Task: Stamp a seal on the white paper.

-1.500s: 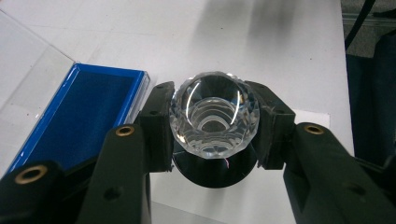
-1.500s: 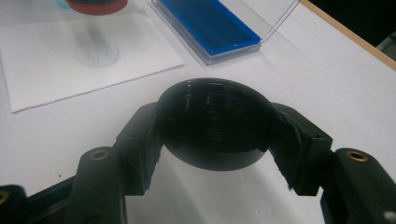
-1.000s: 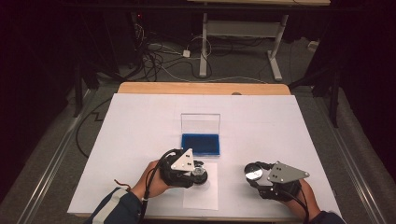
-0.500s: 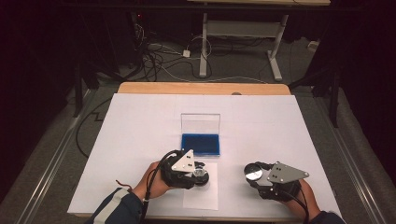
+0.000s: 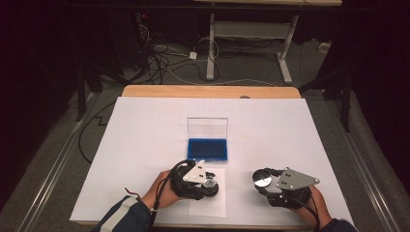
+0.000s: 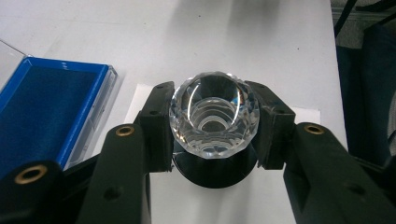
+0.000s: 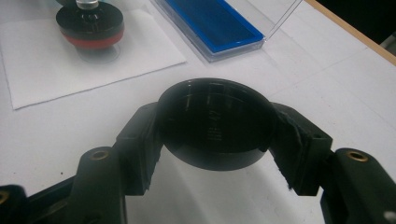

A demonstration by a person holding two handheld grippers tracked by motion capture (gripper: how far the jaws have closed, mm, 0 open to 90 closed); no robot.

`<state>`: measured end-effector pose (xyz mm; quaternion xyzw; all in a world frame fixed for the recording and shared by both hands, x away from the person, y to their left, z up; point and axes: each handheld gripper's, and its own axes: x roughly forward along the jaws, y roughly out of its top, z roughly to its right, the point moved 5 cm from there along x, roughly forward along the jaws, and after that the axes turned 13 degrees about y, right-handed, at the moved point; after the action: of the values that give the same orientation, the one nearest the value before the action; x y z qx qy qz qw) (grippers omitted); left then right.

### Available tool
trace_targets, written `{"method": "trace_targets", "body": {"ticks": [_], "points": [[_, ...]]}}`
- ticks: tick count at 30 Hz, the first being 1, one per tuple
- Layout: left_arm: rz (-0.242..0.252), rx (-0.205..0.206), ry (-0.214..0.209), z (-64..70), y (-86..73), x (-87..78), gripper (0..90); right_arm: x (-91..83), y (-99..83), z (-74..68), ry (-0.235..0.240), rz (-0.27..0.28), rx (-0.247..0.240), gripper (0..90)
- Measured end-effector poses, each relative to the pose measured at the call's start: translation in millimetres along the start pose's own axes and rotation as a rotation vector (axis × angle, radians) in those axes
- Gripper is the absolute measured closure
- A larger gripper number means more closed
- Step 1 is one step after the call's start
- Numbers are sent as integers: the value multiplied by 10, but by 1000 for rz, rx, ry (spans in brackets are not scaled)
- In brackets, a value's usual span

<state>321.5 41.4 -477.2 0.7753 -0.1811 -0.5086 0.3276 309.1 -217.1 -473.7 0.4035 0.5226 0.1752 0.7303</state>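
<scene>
Paper covers the table (image 5: 145, 125), and the blue case (image 5: 208, 149) with its clear lid raised sits near the middle. Just in front of the case lies a white cloth (image 5: 208, 203). On that cloth, the left gripper (image 6: 212, 128) has its jaws closed around a faceted glass knob (image 6: 213, 119) atop a black base (image 6: 215, 175). Right of the case and nearer the person, the right gripper (image 7: 215, 126) clamps a black round disc (image 7: 215, 122).

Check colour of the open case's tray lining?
Blue. The open case has a blue tray under a clear upright lid, plainest in the high view.
</scene>
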Motion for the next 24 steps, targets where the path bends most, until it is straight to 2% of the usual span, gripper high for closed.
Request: {"method": "trace_targets", "body": {"ticks": [5,15,17,20,22,24], "points": [[-13,5,11,-4,-19,24,543,4,-4,-1,1,-4,0,385],[-38,15,-1,18,-68,98,543,3,-4,-1,3,-4,0,385],[-29,4,-5,13,-74,104,543,2,-4,-1,2,-4,0,385],[-30,12,-4,17,-75,112,544,2,-4,-2,2,-5,-2,385],[-21,-6,-15,5,-82,130,545,3,-6,0,2,-5,-1,385],[-21,-7,-14,7,-82,135,544,5,-6,-1,2,-7,-1,385]]}}
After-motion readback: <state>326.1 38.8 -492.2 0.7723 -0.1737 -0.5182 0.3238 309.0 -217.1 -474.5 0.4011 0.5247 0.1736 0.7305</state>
